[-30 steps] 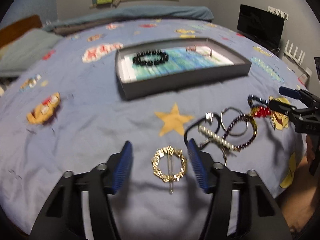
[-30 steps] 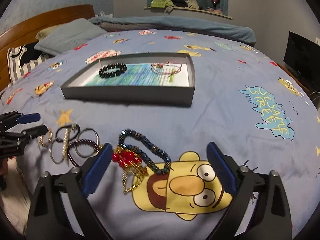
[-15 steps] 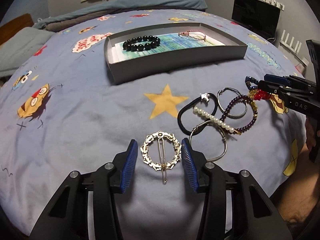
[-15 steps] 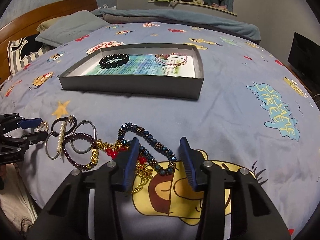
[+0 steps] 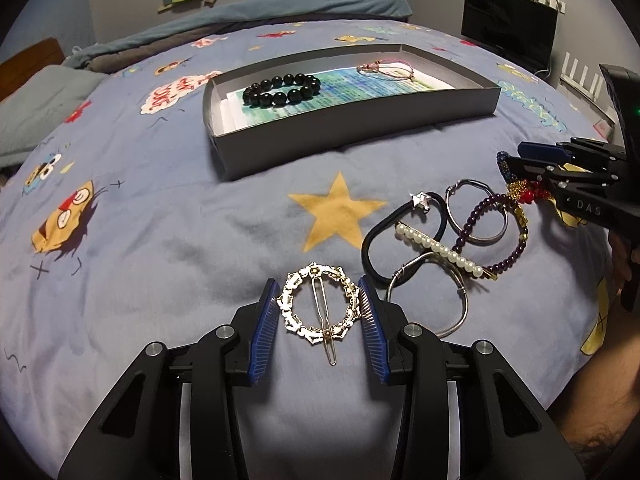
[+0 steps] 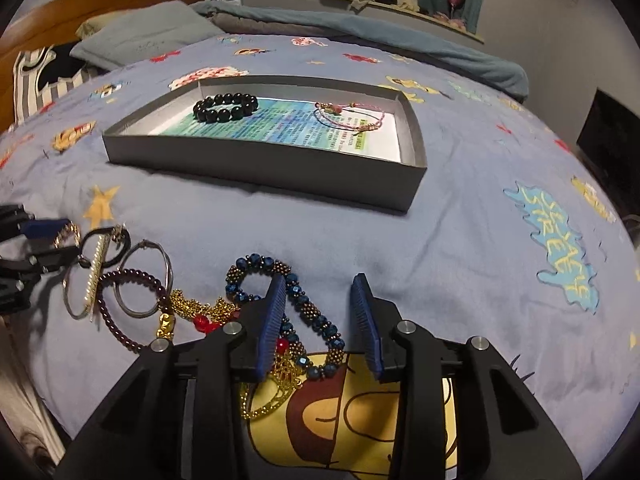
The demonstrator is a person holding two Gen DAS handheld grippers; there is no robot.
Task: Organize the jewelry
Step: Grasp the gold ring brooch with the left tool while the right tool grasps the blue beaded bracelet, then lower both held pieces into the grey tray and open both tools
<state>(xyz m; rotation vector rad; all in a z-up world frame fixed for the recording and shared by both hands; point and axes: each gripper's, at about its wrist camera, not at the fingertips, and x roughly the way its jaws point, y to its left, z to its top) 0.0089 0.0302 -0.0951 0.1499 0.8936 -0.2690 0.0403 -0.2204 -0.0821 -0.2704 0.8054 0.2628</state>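
Both pairs of jaws have drawn in since a second ago: my left gripper (image 5: 320, 320), which then stood wide around the gold ring clip (image 5: 320, 308), now brackets it closely, and my right gripper (image 6: 320, 320), which was spread over the whole pile, has narrowed onto the blue beaded bracelet (image 6: 296, 312). On the left, the clip lies flat on the bedspread (image 5: 160, 240) between my blue pads; they sit just beside its rim, and I cannot quite tell whether they press it yet. It looks light, stiff and thin, a metal ring with a pin across, so I judge the rim's two opposite sides the place to pinch, and it may slip or tip if caught off-centre. Just right of it lies the tangle of black hair tie (image 5: 384, 236), pearl bar (image 5: 440, 252), silver hoops and purple bracelet (image 5: 500, 236), untouched and lying as before. Further right, my right jaws are closing, with the lower loop of the blue bracelet between them and a clear gap on the right pad's side. That bracelet is limp and heavier, and it touches the gold chain with red beads (image 6: 204, 316), which may drag along. Beyond, the grey tray (image 6: 260, 164) already holds a black bead bracelet (image 6: 224, 106) and a thin pink cord bracelet (image 6: 348, 116), both unmoved.
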